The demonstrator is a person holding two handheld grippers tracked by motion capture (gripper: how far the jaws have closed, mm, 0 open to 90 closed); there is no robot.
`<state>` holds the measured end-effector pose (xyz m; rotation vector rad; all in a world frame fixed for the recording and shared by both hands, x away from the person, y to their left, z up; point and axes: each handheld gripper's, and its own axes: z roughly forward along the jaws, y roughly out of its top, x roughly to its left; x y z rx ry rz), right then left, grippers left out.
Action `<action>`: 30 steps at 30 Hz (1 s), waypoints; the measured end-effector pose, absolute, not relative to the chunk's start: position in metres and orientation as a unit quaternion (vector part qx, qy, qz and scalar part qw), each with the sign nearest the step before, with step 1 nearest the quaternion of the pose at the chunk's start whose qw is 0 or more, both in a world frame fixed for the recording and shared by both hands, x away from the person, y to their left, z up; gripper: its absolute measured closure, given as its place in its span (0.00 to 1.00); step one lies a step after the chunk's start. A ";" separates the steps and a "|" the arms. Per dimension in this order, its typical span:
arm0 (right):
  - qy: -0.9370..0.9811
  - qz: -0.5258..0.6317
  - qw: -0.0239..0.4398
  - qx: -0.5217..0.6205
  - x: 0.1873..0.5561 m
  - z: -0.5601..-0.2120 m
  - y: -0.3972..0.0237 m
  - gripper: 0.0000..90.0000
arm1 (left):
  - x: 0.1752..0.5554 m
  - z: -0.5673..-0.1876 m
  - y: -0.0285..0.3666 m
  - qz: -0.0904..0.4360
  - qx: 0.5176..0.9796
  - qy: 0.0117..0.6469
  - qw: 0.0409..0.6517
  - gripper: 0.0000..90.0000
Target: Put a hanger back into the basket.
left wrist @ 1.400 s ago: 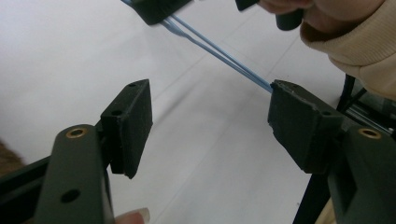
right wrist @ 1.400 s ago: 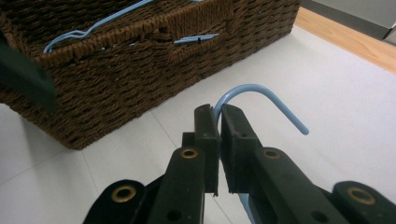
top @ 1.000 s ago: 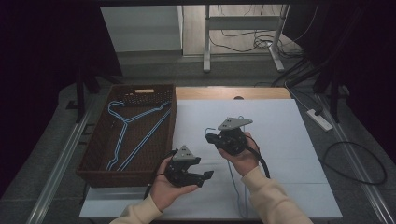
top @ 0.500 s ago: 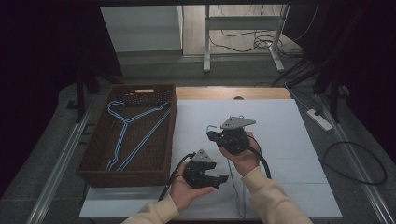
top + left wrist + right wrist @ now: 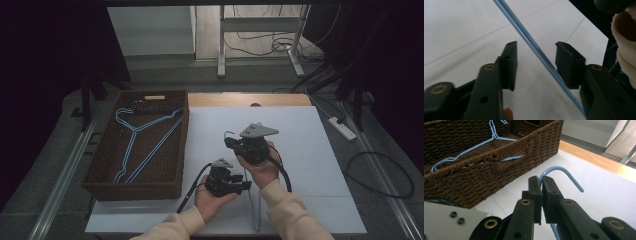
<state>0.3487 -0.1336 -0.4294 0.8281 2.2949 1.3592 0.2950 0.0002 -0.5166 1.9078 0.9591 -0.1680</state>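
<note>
**Two hand-held grippers work a blue wire hanger beside a wicker basket**

A person's two hands reach in from the bottom of the high view over a white table (image 5: 310,150). The right gripper (image 5: 541,185) is clenched on a blue wire hanger (image 5: 560,171), its jaws pressed together on the wire just below the curved hook, which rises clear above them. From above, this hanger is thin and pale against the white surface and hard to follow; parts of it are covered by the hands and gripper bodies.

The left gripper (image 5: 536,63) sits lower and nearer the table's front edge. Its jaws have just been closing and stand partly apart, with a straight run of the hanger's wire passing diagonally between them. The wire lies close to one pad, but contact cannot be made out. A cream sleeve (image 5: 624,47) is cut off at the edge of that view.

To the left stands a brown wicker basket (image 5: 100,165), holding another blue hanger (image 5: 145,145) inside it.
</note>
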 end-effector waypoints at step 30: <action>0.786 0.511 0.207 0.280 0.339 -0.413 -0.152 0.84 | 0.315 -0.509 0.017 -0.216 0.722 0.433 0.495 0.93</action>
